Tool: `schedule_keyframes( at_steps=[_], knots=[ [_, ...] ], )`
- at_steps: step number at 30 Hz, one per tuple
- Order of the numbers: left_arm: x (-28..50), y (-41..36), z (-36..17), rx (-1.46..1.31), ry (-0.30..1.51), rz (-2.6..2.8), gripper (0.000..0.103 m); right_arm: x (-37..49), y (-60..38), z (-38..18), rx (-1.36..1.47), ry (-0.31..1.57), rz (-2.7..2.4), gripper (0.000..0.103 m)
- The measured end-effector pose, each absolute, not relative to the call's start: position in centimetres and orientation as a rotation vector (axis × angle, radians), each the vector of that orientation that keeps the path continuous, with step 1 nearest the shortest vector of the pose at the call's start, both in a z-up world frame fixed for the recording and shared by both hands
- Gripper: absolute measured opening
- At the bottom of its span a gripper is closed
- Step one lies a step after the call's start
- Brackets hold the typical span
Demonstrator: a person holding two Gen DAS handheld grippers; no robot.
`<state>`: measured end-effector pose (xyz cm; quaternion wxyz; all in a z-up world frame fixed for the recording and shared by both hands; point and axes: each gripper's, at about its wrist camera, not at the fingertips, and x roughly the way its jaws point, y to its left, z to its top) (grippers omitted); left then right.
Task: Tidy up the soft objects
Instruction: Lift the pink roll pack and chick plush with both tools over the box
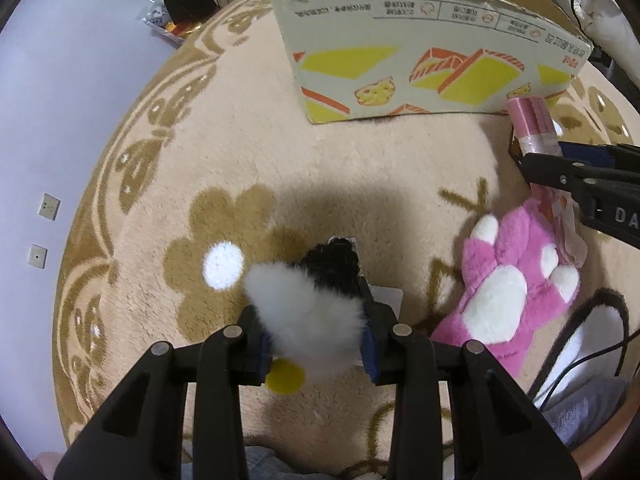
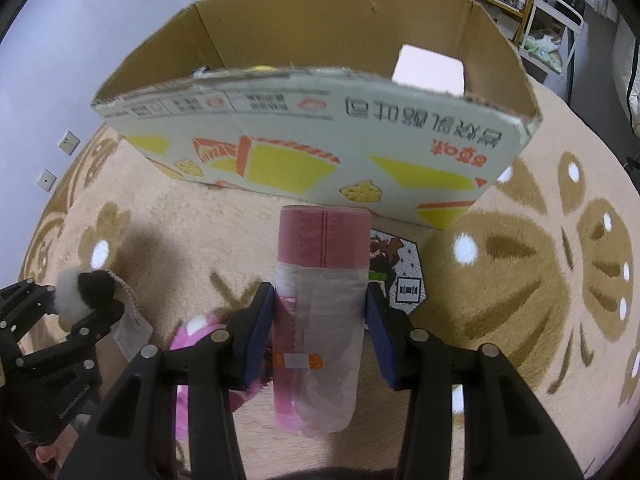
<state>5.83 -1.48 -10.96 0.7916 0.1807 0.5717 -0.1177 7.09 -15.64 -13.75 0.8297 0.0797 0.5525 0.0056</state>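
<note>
While the left gripper [image 1: 316, 344] pinches a black-and-white plush toy [image 1: 316, 316] between its pads, the right gripper [image 2: 320, 320] clamps a pink roll of plastic bags [image 2: 320, 292]. Ahead at twelve o'clock stands the open cardboard box [image 2: 320, 120] on the beige rug [image 1: 360, 168]; a pink paw plush [image 1: 508, 288] lies at three o'clock of the left gripper. Each load probably needs lifting clear above the box's near wall before release.
</note>
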Motion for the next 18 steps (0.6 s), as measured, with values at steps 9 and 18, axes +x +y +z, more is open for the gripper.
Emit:
schedule_keyframes(
  at_steps=[9,18],
  knots=[
    [6.0,-1.2,-10.2,0.391,1.182,-0.229,0.033,6.9,-15.8,-11.7,0.167,1.12,0.028,0.048],
    [6.7,-0.4,-8.4,0.377,1.093,-0.178,0.033,6.6,-16.0,-9.0,0.177,1.034,0.055,0.048]
  ],
)
